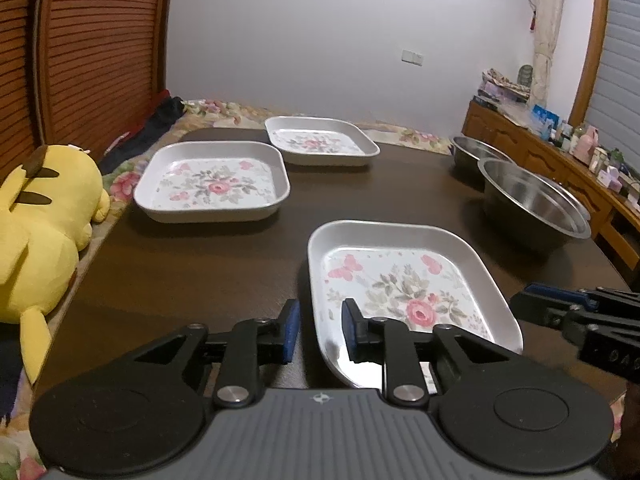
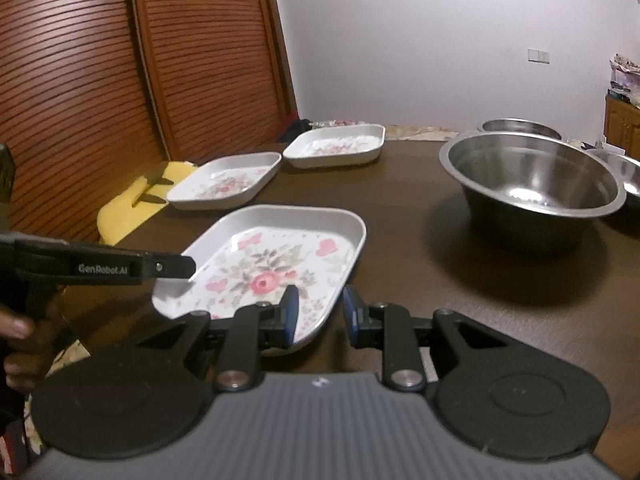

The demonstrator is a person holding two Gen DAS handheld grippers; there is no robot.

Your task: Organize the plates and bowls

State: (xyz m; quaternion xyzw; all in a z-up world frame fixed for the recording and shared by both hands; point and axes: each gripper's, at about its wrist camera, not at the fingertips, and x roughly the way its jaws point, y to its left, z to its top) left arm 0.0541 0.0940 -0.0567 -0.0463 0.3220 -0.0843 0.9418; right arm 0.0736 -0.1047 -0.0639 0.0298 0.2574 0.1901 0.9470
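Note:
Three square floral plates sit on the dark table (image 1: 208, 264). The near plate (image 1: 400, 280) (image 2: 272, 268) lies between my grippers. My left gripper (image 1: 320, 316) is open and straddles the plate's left rim; its blue pads stand clear of the rim. It shows from the side as a black finger (image 2: 176, 266) over that plate's left edge. My right gripper (image 2: 318, 304) is open astride the right rim without pressing on it, and its tip (image 1: 528, 304) appears beside the plate. A second plate (image 1: 212, 184) (image 2: 228, 180) and a third plate (image 1: 320, 140) (image 2: 336, 146) lie farther back on the left.
A large steel bowl (image 1: 532, 204) (image 2: 528, 180) stands at the right, a smaller bowl (image 1: 472, 152) (image 2: 520, 126) behind it, and another bowl (image 2: 628, 172) at the right edge. A yellow plush toy (image 1: 40, 220) lies off the table's left edge. A cluttered wooden cabinet (image 1: 540, 148) runs along the right.

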